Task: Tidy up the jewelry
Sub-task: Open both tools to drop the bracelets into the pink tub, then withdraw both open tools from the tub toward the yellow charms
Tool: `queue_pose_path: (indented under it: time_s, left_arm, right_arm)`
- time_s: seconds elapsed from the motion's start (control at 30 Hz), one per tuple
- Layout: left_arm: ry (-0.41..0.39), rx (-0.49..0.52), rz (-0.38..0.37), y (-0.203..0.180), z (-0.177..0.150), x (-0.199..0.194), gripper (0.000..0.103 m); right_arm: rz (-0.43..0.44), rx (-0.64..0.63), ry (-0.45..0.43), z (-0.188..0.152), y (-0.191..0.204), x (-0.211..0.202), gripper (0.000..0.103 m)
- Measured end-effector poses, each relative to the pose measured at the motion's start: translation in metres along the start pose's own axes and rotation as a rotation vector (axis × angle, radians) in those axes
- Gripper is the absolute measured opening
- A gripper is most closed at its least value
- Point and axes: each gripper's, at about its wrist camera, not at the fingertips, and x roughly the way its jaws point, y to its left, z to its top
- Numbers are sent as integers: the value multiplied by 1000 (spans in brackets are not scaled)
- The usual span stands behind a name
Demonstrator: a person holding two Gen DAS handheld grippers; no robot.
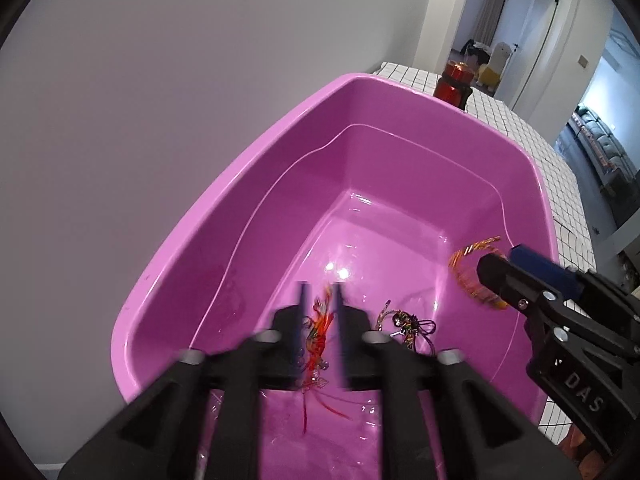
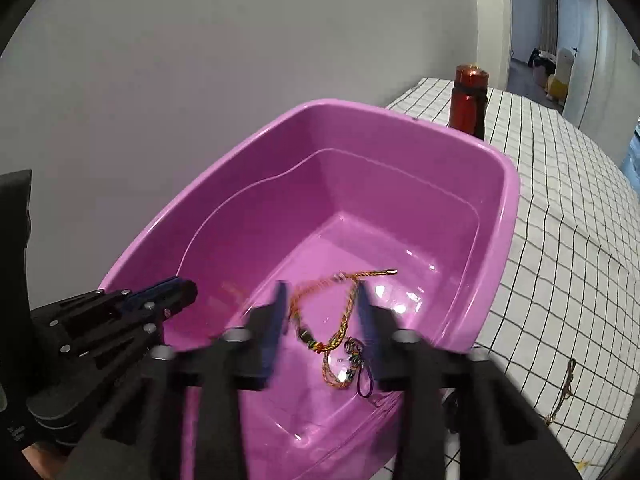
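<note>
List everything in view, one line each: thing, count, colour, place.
basin: one, pink-purple, on the checked cloth by the wall.
red tasselled piece: one, red-orange, between the left jaws, over the basin floor.
braided cord: one, orange-gold, between the right jaws, over the basin.
beaded charm: one, dark multicolour with purple loop, basin floor.
bottle: one, red, behind the basin.
tablecloth: one, white with black grid.
cord: one, yellowish, on the cloth right of the basin.
left gripper: black, blue pads, open.
right gripper: black, blue pads, open.

jewelry point(image 2: 340, 344) in basin point(image 2: 400, 132), bottle point(image 2: 468, 100) behind it on tablecloth point(image 2: 560, 240)
</note>
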Motion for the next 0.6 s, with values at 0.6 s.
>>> queue_pose_path:
  time_s: [0.6]
  left_arm:
    - [-81, -37, 88, 14, -7, -41, 92]
  right_arm:
    - [-18, 39, -55, -14, -3, -41, 58]
